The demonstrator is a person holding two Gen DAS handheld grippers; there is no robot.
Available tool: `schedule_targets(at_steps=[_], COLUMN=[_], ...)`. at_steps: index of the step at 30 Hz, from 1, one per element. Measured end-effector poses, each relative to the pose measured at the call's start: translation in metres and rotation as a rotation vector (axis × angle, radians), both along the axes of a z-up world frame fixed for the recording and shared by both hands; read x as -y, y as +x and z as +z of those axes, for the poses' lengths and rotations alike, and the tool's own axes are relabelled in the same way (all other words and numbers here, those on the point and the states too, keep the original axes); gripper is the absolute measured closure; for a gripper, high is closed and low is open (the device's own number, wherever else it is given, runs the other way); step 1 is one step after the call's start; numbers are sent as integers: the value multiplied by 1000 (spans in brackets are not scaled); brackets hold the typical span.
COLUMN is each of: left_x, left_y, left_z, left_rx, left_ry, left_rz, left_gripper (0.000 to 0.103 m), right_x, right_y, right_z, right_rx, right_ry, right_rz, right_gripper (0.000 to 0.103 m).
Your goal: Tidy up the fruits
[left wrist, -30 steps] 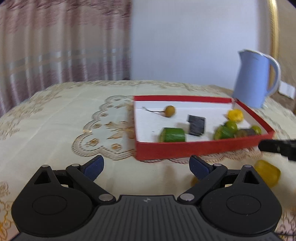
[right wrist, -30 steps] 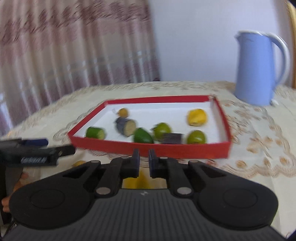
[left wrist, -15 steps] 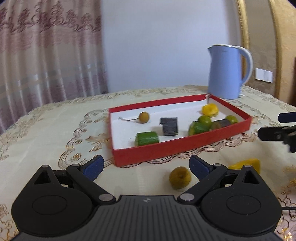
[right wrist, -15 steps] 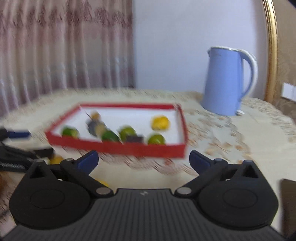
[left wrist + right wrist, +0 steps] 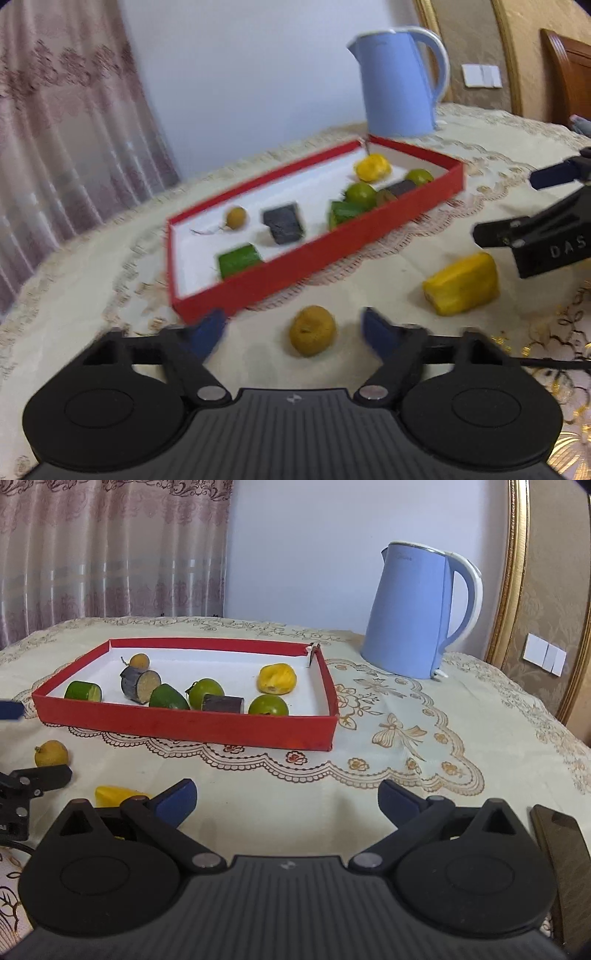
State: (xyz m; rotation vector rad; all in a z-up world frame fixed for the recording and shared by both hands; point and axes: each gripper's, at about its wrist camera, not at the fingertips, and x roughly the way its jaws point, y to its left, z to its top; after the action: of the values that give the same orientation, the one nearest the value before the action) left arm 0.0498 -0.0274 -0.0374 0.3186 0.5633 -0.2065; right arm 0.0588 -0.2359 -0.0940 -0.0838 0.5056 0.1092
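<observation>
Most fruit sits in the red tray [image 5: 184,723]; your left gripper [image 5: 295,328] is closing around the small yellow fruit [image 5: 312,329] (pads not yet touching) by the tray's near edge; the right gripper [image 5: 288,797] gapes empty; the yellow wedge [image 5: 461,283] waits too.

Shallow red tray [image 5: 184,723] with white floor sat on the tablecloth, holding green, yellow and dark fruit pieces, small round yellow fruit [image 5: 312,330] lay outside just before it, yellow chunk [image 5: 461,284] lay nearby.

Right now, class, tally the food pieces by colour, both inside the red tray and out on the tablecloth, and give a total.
Green: 4
Yellow: 4
Dark: 2
Total: 10
</observation>
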Motion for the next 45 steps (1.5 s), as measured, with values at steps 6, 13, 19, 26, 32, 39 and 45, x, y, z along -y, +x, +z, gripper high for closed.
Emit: schedule_targets(at_steps=[6, 13, 19, 26, 32, 39, 45], left_x=[-3, -10, -13, -26, -36, -36, -41], left_y=[8, 10, 9, -2, 0, 1, 0], left_z=[1, 2, 1, 10, 14, 8, 7], left_rx=[-78, -99, -94, -19, 54, 76, 73], left_ry=[-110, -157, -172, -221, -194, -175, -202], left_rz=[-32, -25, 9, 56, 159, 186, 174], left_gripper=[70, 71, 76, 76, 76, 76, 76], right_x=[-2, 4, -4, -36, -44, -52, -72], right_y=[-1, -12, -26, -44, -55, -39, -24], right_z=[1, 6, 11, 16, 23, 16, 3], right_rx=[9, 59, 48, 66, 109, -81, -152], right_ry=[-2, 47, 36, -120, -63, 113, 86], right_rz=[4, -5, 17, 32, 43, 83, 94], right_gripper=[0, 0, 0, 0, 0, 4, 49])
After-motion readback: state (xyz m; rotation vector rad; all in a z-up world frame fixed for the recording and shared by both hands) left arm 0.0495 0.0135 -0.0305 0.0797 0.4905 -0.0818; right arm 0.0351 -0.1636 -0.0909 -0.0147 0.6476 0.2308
